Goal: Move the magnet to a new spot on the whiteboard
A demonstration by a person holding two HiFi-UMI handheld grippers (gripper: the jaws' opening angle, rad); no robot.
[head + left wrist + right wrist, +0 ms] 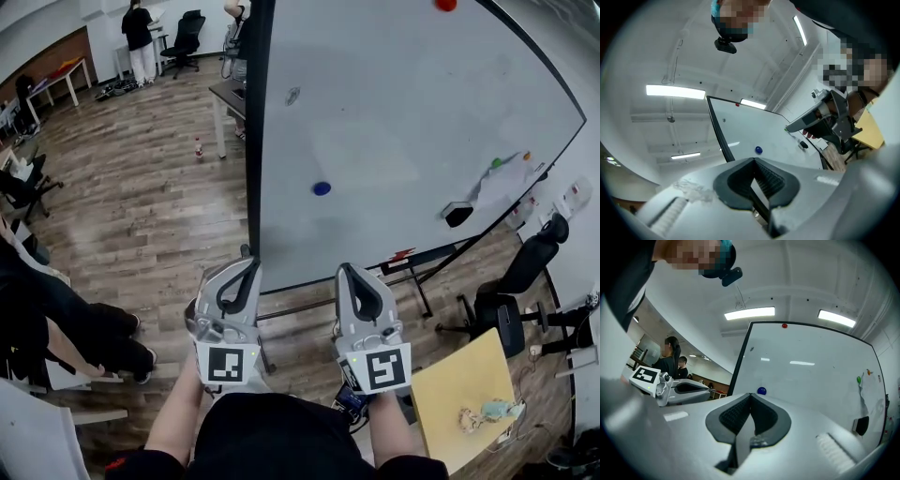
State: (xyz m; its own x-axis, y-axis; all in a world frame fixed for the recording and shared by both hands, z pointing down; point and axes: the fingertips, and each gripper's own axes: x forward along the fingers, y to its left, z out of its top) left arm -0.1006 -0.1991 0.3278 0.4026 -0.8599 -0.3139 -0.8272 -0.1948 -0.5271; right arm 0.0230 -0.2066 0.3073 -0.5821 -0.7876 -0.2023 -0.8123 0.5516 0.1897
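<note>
On the whiteboard [403, 103], low and left of its middle, sits the blue magnet [322, 187], alone on bare white. A red magnet [446, 4] clings at the top edge. A black eraser [457, 214], a green magnet [497, 162] and an orange magnet [526, 156] lie toward the right side. My left claw [246, 274] and right claw [354, 277] hang side by side below the board, well apart from the blue magnet, both pinched tight on nothing. A wood-plank floor [141, 197] spreads to the left, and 1 black office chair [511, 305] stands to the right.
</note>
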